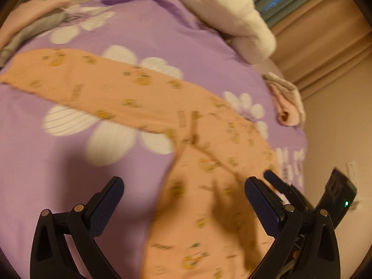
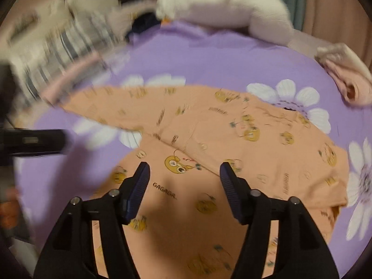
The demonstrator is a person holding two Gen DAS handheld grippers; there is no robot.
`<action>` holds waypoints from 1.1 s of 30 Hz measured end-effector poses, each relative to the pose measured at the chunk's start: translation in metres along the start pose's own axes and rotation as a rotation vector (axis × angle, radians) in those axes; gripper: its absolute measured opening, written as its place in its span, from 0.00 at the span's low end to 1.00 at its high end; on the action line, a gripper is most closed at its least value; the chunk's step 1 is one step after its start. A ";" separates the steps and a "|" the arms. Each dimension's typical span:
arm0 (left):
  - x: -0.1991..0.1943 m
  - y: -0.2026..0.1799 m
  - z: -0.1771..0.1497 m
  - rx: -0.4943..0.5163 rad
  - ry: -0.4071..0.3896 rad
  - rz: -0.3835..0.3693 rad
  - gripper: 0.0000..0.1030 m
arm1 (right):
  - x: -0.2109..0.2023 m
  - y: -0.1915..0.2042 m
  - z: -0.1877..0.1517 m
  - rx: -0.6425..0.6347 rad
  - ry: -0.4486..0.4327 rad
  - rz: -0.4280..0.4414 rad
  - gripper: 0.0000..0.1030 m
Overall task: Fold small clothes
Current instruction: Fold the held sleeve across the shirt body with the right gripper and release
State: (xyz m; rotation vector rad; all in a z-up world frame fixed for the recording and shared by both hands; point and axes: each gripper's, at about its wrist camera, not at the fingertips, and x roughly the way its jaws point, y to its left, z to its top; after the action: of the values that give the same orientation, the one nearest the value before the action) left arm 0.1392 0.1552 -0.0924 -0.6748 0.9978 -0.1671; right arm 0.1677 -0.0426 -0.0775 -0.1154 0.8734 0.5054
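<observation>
A small orange garment [image 1: 144,93] printed with yellow cartoon figures lies spread on a purple bedsheet [image 1: 148,30] with white flowers. It also shows in the right wrist view [image 2: 232,139], one long part reaching left. My left gripper [image 1: 183,186] is open above the garment's near part, holding nothing. My right gripper [image 2: 184,169] is open just above the garment, holding nothing. The right gripper's fingers [image 1: 276,181] show at the lower right of the left wrist view. The left gripper shows as a dark blur [image 2: 34,141] at the left of the right wrist view.
A folded pink cloth [image 1: 288,107] lies at the bed's right edge, also in the right wrist view [image 2: 346,79]. A white fluffy blanket [image 1: 223,7] and a pile of clothes [image 2: 58,41] lie at the far side. Curtains [image 1: 325,41] hang beyond the bed.
</observation>
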 end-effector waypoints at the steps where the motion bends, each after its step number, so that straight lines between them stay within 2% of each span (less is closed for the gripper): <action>1: 0.005 -0.007 0.003 0.005 0.005 -0.025 0.99 | -0.014 -0.022 -0.001 0.048 -0.028 -0.010 0.63; 3: 0.019 -0.024 0.010 0.019 0.015 -0.069 0.99 | -0.021 -0.048 -0.007 0.117 -0.043 -0.072 0.62; 5: 0.033 -0.039 0.016 0.030 0.027 -0.117 0.99 | -0.024 -0.087 -0.013 0.216 -0.035 -0.135 0.48; 6: 0.043 -0.047 0.021 0.035 0.031 -0.144 0.99 | -0.023 -0.101 -0.016 0.258 -0.026 -0.140 0.33; 7: 0.050 -0.053 0.024 0.039 0.033 -0.157 0.96 | -0.022 -0.113 -0.019 0.296 -0.021 -0.144 0.27; 9: 0.068 -0.063 0.030 0.052 0.044 -0.186 0.84 | -0.019 -0.138 -0.024 0.363 -0.035 -0.171 0.22; 10: 0.077 -0.065 0.032 0.054 0.054 -0.199 0.73 | -0.018 -0.144 -0.026 0.387 -0.039 -0.174 0.18; 11: 0.089 -0.067 0.034 0.047 0.071 -0.200 0.66 | -0.013 -0.153 -0.029 0.427 -0.043 -0.165 0.17; 13: 0.105 -0.066 0.034 0.036 0.090 -0.180 0.65 | -0.008 -0.166 -0.037 0.471 -0.044 -0.164 0.14; 17: 0.128 -0.053 0.028 0.014 0.120 -0.099 0.65 | 0.000 -0.185 -0.056 0.487 0.036 -0.278 0.01; 18: 0.133 -0.047 0.026 0.001 0.135 -0.094 0.65 | 0.002 -0.188 -0.060 0.494 0.045 -0.277 0.00; 23: 0.121 -0.032 0.026 -0.045 0.128 -0.167 0.63 | -0.003 -0.188 -0.064 0.513 0.031 -0.269 0.00; 24: 0.111 -0.029 0.027 -0.049 0.109 -0.168 0.64 | -0.007 -0.186 -0.063 0.535 0.020 -0.241 0.10; 26: 0.087 -0.017 0.031 -0.043 0.053 -0.154 0.71 | -0.018 -0.181 -0.065 0.550 -0.012 -0.201 0.12; 30: 0.040 0.034 0.039 -0.117 -0.053 -0.130 0.73 | -0.043 -0.159 -0.063 0.509 -0.066 -0.173 0.37; 33: 0.008 0.081 0.044 -0.213 -0.134 -0.088 0.74 | -0.057 -0.140 -0.062 0.474 -0.091 -0.145 0.41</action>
State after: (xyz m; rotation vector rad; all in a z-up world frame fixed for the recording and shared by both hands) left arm 0.1659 0.2356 -0.1306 -0.9141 0.8649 -0.0918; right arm 0.1592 -0.2050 -0.0894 0.2741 0.8668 0.1578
